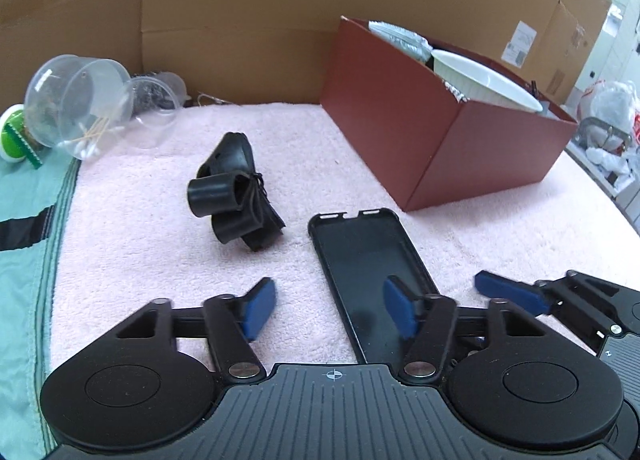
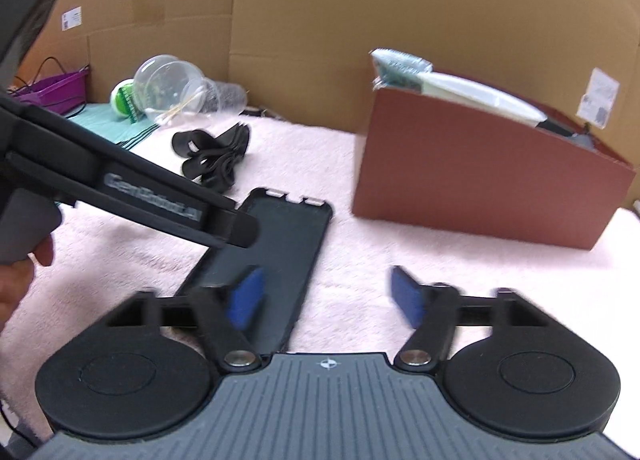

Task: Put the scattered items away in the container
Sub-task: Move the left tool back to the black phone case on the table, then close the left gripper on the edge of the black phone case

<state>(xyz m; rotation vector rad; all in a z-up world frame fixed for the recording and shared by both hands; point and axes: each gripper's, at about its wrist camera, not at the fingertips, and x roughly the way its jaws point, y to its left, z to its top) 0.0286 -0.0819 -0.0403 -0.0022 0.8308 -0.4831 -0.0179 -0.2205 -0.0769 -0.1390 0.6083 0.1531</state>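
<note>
A: Where's the phone case (image 1: 370,280)?

B: Flat on the pink towel (image 1: 140,228), open side up, at about 7 o'clock from the red box (image 1: 440,140). The black strap bundle (image 1: 236,202) lies at its 10 o'clock, apart from it.

A: And the fingers?

B: Left gripper (image 1: 330,310) is spread wide, holding nothing; its right pad sits over the case. Right gripper (image 2: 326,298) is likewise wide and empty, left pad over the case's edge.

A: The box?

B: Already holds a white bowl (image 1: 484,78) and a foil packet (image 1: 400,38).
</note>
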